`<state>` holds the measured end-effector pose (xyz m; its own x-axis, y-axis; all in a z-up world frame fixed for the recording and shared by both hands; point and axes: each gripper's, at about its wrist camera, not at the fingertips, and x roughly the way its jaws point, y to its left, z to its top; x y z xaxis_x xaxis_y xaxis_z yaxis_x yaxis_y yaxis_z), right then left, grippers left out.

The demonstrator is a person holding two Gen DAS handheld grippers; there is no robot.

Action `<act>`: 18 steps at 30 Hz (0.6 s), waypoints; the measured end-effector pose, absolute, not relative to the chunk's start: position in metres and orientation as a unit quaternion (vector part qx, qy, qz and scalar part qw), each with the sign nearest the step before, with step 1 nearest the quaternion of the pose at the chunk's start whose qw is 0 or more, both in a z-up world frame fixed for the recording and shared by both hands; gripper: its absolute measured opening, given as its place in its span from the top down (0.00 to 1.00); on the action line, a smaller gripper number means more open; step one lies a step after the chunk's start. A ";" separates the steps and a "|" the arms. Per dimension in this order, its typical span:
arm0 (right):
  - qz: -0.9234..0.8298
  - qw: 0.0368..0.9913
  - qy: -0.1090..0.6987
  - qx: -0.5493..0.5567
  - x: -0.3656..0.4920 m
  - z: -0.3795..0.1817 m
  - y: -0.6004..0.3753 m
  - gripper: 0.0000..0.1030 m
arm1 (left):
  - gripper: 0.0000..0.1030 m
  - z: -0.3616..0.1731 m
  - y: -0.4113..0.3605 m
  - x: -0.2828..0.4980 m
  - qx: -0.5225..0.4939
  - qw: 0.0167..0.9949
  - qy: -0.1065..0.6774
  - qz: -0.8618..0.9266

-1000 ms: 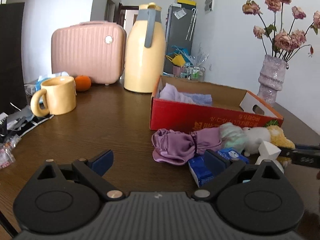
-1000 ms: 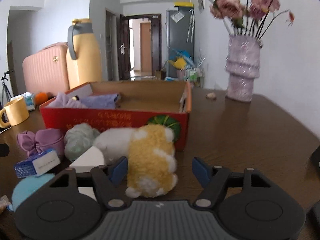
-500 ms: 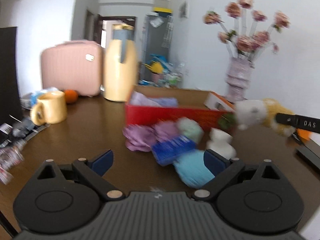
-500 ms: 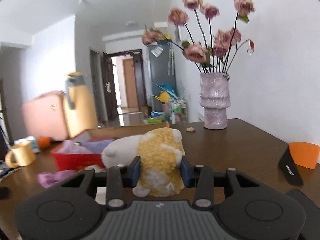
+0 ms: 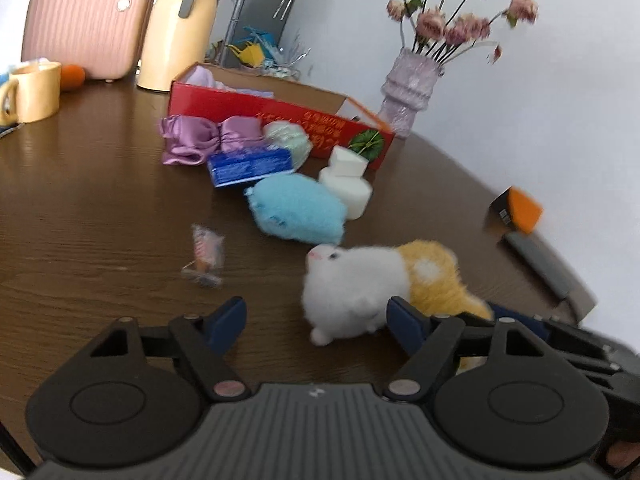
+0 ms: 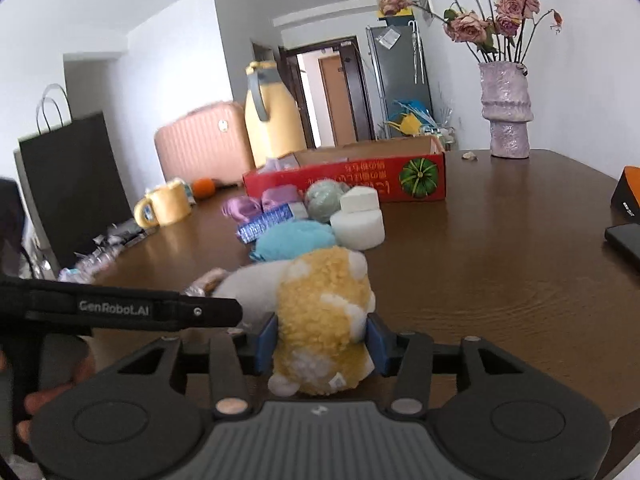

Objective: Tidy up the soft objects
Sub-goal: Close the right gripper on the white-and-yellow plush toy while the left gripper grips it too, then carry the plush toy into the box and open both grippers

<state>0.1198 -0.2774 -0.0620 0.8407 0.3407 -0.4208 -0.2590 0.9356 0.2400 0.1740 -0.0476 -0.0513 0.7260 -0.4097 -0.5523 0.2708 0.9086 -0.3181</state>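
While purple cloths (image 5: 208,80) lie in the red box (image 5: 280,110), right gripper (image 6: 320,338) clasps plush toy (image 6: 324,312), opening; left gripper (image 5: 316,320) closing, empty

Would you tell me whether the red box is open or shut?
Open: the red box has no lid on, and its brown inside shows.

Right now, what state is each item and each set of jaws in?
Plush hamster: clamped at its yellow rear by the right gripper, whose jaws are opening.
Left gripper: jaws closing, not pressing the hamster's white front.
Red cardboard box: open-topped, cloths inside.
Blue plush: lying loose on the table.
White sponge blocks: stacked.
Purple satin cloth: bunched outside the box.
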 end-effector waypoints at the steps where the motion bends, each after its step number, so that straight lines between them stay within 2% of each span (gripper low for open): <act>1: 0.155 0.956 0.230 0.094 0.119 -0.059 -0.279 0.54 | 0.24 -0.051 -0.047 0.175 -0.114 0.922 0.320 -0.187; 4: 0.151 0.957 0.225 0.104 0.117 -0.056 -0.282 0.54 | 0.26 -0.051 -0.048 0.181 -0.130 0.917 0.326 -0.191; 6: 0.146 0.956 0.233 0.102 0.123 -0.057 -0.282 0.55 | 0.36 -0.053 -0.050 0.187 -0.141 0.910 0.334 -0.201; 7: 0.145 0.955 0.235 0.105 0.124 -0.059 -0.282 0.61 | 0.37 -0.054 -0.051 0.190 -0.145 0.905 0.342 -0.206; 9: 0.155 0.951 0.238 0.119 0.126 -0.061 -0.283 0.64 | 0.51 -0.058 -0.052 0.196 -0.157 0.894 0.360 -0.217; 18: 0.173 0.943 0.245 0.144 0.136 -0.055 -0.293 0.71 | 0.56 -0.042 -0.051 0.208 -0.162 0.893 0.346 -0.236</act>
<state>0.1361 -0.2925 -0.0551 0.8206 0.3964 -0.4116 -0.2559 0.8989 0.3556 0.2081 -0.0511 -0.0418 0.6494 -0.5335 -0.5418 0.3086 0.8362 -0.4535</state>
